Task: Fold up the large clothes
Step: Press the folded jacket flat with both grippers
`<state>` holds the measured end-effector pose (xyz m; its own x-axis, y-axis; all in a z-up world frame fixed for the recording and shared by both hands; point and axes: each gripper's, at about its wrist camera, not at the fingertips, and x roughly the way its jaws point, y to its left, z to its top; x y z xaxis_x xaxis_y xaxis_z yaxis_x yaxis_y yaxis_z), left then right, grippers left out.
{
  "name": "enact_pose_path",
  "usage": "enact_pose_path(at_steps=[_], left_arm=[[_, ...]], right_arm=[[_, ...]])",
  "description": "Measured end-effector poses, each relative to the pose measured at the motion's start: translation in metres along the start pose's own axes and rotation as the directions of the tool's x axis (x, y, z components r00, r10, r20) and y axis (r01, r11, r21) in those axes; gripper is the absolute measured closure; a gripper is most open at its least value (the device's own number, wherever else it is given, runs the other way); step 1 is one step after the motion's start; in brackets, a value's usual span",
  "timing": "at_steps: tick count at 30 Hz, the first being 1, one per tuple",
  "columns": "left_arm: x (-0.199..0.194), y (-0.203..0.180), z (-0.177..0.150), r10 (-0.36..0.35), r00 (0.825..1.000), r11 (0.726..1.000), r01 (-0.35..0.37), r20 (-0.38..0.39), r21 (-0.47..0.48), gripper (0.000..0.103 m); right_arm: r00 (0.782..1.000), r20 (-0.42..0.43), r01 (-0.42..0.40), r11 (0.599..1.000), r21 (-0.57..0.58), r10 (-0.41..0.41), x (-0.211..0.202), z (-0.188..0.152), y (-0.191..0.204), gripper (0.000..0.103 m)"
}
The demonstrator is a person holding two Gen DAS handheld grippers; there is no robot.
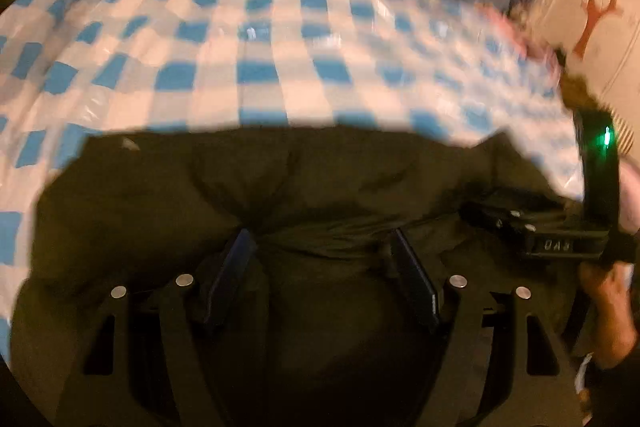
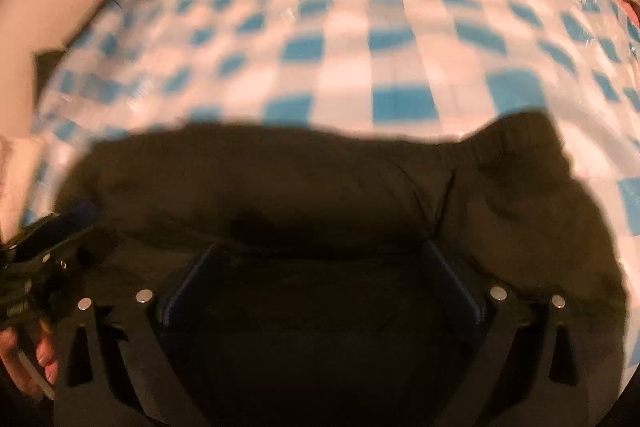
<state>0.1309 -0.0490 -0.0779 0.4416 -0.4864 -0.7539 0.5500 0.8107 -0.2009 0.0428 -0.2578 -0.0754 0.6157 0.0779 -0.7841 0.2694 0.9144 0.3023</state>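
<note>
Both views were dim and warm-tinted, smeared by motion blur that worsened toward the edges, where the fisheye lens bent the checked cloth (image 1: 256,39) into a curve and left black corners. Its plastic sheen caught small glints of glare near 12 o'clock in the left wrist view and toward 2 o'clock in the right wrist view. The dark garment (image 2: 280,179) sank into near-black shadow from 4 to 8 o'clock, swallowing its folds, while a green indicator light (image 1: 607,138) glowed at 3 o'clock.
</note>
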Motion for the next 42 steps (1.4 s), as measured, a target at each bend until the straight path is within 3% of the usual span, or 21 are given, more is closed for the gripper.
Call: enact_pose_path(at_steps=[3,6,9,11,14,19,23,26,28,31,37,42], left_arm=[[-0.024,0.016,0.017,0.051,0.995,0.998,-0.050,0.085,-0.024,0.033],[-0.014,0.052,0.026,0.089,0.994,0.988,-0.080,0.061,-0.133,0.033],[0.008,0.081,0.015,0.099,0.995,0.974,-0.095,0.010,-0.204,0.033],[0.019,0.090,0.002,0.064,0.998,0.971,-0.061,0.008,-0.233,0.032],[0.030,0.087,-0.009,0.074,0.997,0.974,-0.068,0.023,-0.214,0.032],[0.029,0.088,-0.013,0.080,0.997,0.974,-0.078,0.001,-0.213,0.032],[-0.029,0.077,-0.019,0.080,0.993,0.977,-0.061,0.087,-0.205,0.032],[-0.058,0.065,-0.034,0.105,0.985,0.986,-0.085,0.134,-0.145,0.032],[-0.058,0.065,-0.044,0.128,0.983,0.985,-0.109,0.132,-0.136,0.032],[-0.041,0.081,-0.059,0.115,0.988,0.976,-0.094,0.099,-0.196,0.032],[-0.027,0.087,-0.077,0.093,0.985,0.978,-0.062,0.147,-0.200,0.032],[-0.022,0.089,-0.081,0.082,0.985,0.978,-0.050,0.151,-0.205,0.032]], right_arm=[[0.998,0.069,0.011,1.000,-0.025,-0.010,-0.022,0.017,0.006,0.007],[0.998,0.047,0.047,0.998,-0.030,-0.045,-0.009,0.032,0.005,0.007],[0.996,-0.022,0.091,0.996,-0.015,-0.092,0.028,0.033,-0.008,0.007],[0.998,-0.055,0.038,0.998,0.041,-0.036,0.047,0.025,-0.021,0.007],[0.998,-0.042,0.040,0.998,0.048,-0.038,0.056,0.019,-0.021,0.007],[0.995,-0.091,0.033,0.998,0.055,-0.028,0.049,0.018,-0.023,0.007],[1.000,0.024,-0.016,0.999,0.036,0.015,-0.021,0.009,-0.021,0.007],[0.996,0.081,0.024,1.000,-0.003,-0.024,-0.057,-0.013,-0.022,0.007],[0.995,0.079,0.062,0.998,-0.005,-0.062,-0.055,-0.027,-0.031,0.007],[0.997,0.035,0.062,0.996,0.065,-0.065,-0.029,-0.044,-0.055,0.007],[0.989,0.129,0.064,0.995,0.079,-0.074,-0.017,-0.063,-0.059,0.007],[0.987,0.145,0.056,0.995,0.079,-0.067,-0.015,-0.068,-0.060,0.007]])
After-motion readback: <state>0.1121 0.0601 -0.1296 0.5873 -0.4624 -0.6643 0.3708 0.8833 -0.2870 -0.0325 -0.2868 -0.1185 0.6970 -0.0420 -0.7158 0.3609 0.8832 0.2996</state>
